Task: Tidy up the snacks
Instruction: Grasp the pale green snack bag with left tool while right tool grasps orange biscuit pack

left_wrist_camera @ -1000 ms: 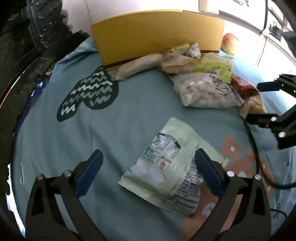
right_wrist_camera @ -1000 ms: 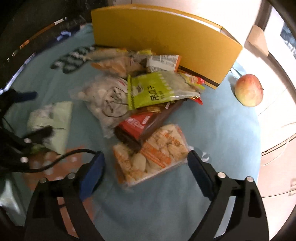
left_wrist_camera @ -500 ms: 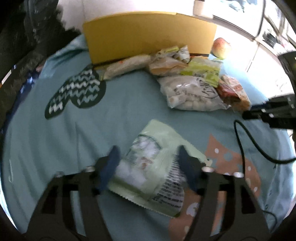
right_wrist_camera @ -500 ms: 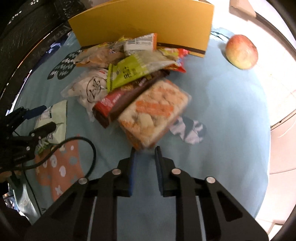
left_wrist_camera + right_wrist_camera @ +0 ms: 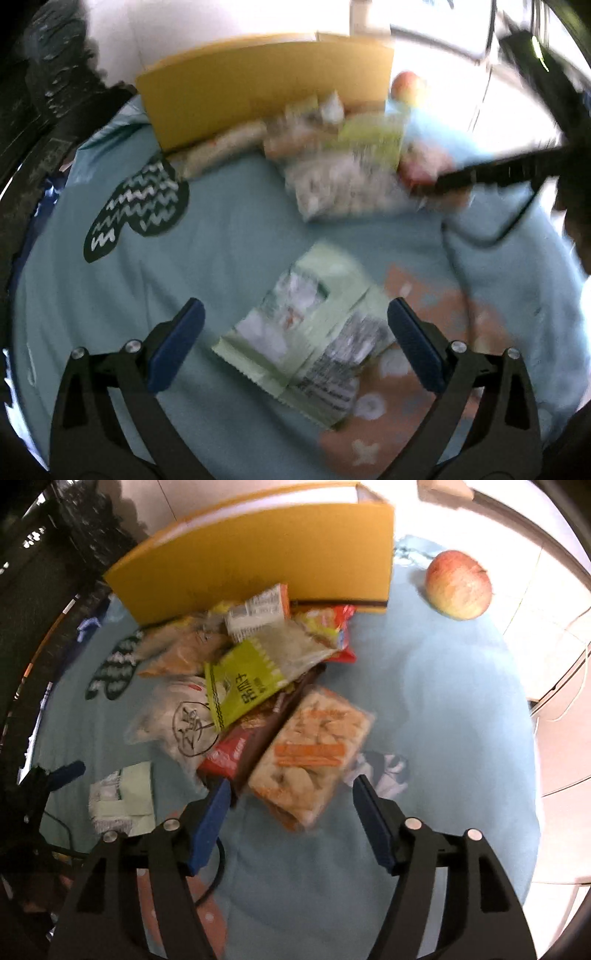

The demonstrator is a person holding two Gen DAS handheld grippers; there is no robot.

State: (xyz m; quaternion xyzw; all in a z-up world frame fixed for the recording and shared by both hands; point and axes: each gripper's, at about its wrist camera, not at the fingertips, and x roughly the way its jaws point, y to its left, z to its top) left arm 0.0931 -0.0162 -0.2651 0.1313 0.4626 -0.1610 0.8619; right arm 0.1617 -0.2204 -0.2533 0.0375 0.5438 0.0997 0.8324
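Observation:
A pale green snack packet (image 5: 310,332) lies flat on the blue cloth between the fingers of my open left gripper (image 5: 295,343); it also shows in the right wrist view (image 5: 123,797). A pile of snack bags lies in front of a yellow cardboard box (image 5: 258,554): a lime green bag (image 5: 255,675), a white bag (image 5: 177,716), a red-brown bar (image 5: 236,749) and an orange cracker pack (image 5: 314,753). My open right gripper (image 5: 291,812) hovers over the near end of the cracker pack. The left wrist view is blurred.
An apple (image 5: 458,583) sits on the cloth right of the box. A black cable (image 5: 218,867) trails across the cloth near my right gripper. The table edge and white floor tiles (image 5: 554,709) lie to the right. Dark furniture (image 5: 37,92) stands at the left.
My right gripper, shut half a second ago, has opened over the cracker pack. My left gripper narrowed, then opened wide again around the green packet. Both views shifted slightly.

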